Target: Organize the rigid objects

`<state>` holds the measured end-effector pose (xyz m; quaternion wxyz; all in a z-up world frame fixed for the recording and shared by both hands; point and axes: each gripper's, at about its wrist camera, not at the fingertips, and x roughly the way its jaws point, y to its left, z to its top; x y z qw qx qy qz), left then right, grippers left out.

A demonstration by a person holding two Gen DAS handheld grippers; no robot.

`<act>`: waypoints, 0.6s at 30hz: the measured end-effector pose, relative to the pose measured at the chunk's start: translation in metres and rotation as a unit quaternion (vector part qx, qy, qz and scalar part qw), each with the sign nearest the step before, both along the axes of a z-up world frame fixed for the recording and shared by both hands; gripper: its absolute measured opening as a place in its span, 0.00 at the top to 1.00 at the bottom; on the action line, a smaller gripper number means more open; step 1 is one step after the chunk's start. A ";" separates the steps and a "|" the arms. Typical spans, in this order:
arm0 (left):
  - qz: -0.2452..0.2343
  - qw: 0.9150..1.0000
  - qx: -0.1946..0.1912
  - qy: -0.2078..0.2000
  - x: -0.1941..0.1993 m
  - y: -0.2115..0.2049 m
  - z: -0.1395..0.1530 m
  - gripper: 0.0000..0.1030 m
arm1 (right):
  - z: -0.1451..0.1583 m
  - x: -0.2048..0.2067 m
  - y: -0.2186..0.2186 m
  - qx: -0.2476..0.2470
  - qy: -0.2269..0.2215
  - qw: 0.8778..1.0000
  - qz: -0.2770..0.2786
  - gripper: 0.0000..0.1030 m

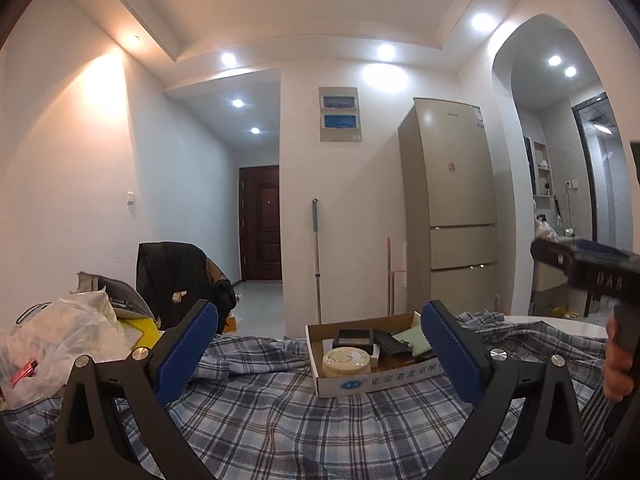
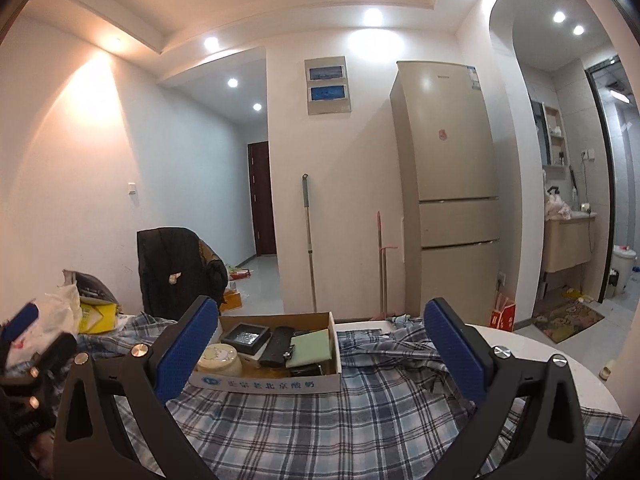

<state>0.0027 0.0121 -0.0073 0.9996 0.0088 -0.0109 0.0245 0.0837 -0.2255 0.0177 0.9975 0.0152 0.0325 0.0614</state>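
Note:
A shallow cardboard box [image 1: 372, 382] [image 2: 276, 382] sits on a plaid cloth on the table. It holds a round cream tin [image 1: 346, 361] [image 2: 219, 357], a black square tray [image 1: 354, 337] [image 2: 245, 337], a black case [image 1: 394, 343] [image 2: 276, 346] and a pale green card [image 1: 412, 340] [image 2: 314, 345]. My left gripper [image 1: 318, 354] is open and empty, raised in front of the box. My right gripper [image 2: 320, 354] is open and empty, just right of the box. The right gripper body shows at the right edge of the left wrist view [image 1: 592, 268].
The plaid cloth [image 1: 280, 420] [image 2: 360, 420] covers a round white table [image 2: 560, 364]. A plastic bag [image 1: 60, 344], a yellow box [image 2: 96, 314] and a chair with a dark jacket [image 2: 176, 268] are at the left. A fridge [image 2: 448, 184] stands behind.

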 end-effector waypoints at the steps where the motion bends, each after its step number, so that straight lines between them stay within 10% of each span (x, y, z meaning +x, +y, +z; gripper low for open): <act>1: 0.005 1.000 0.002 -0.011 -0.002 0.001 -0.001 0.00 | -0.004 -0.003 0.004 -0.011 -0.014 1.000 -0.005 0.00; 18: -0.009 1.000 0.020 -0.014 0.000 -0.012 -0.009 0.00 | -0.034 0.007 0.021 -0.044 0.016 0.999 0.011 0.00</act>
